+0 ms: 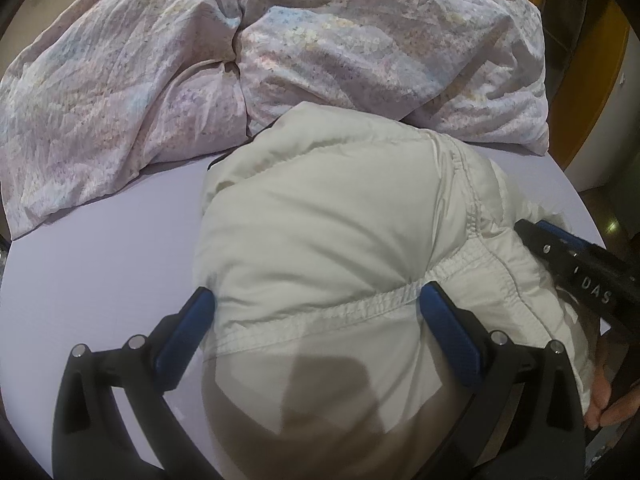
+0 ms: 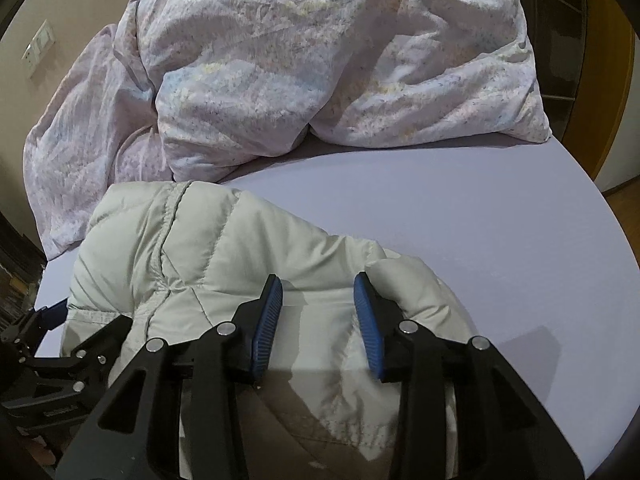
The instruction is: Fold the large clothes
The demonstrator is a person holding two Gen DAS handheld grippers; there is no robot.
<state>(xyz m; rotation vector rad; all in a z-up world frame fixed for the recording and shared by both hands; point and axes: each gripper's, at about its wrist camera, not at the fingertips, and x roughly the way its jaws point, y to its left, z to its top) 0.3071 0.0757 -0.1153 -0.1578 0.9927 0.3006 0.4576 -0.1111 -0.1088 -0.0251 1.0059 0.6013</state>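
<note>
A white puffy jacket (image 1: 320,220) lies bunched and folded on the lavender bed sheet (image 1: 100,260). My left gripper (image 1: 318,304) stands wide open over its near part; the blue pads straddle a stitched seam, and the left pad sits at the jacket's left edge. In the right wrist view, my right gripper (image 2: 318,284) hovers over the jacket (image 2: 200,248) with its jaws apart and no cloth pinched; a puffy fold lies just right of its right finger. The right gripper (image 1: 534,230) also shows at the jacket's right side, and the left gripper (image 2: 52,314) at its left.
A crumpled pink floral duvet (image 1: 320,40) (image 2: 320,60) fills the far half of the bed. Bare sheet (image 2: 480,220) stretches right of the jacket to the bed's edge. A hand (image 1: 604,400) holds the right tool. A wall socket (image 2: 40,48) sits at far left.
</note>
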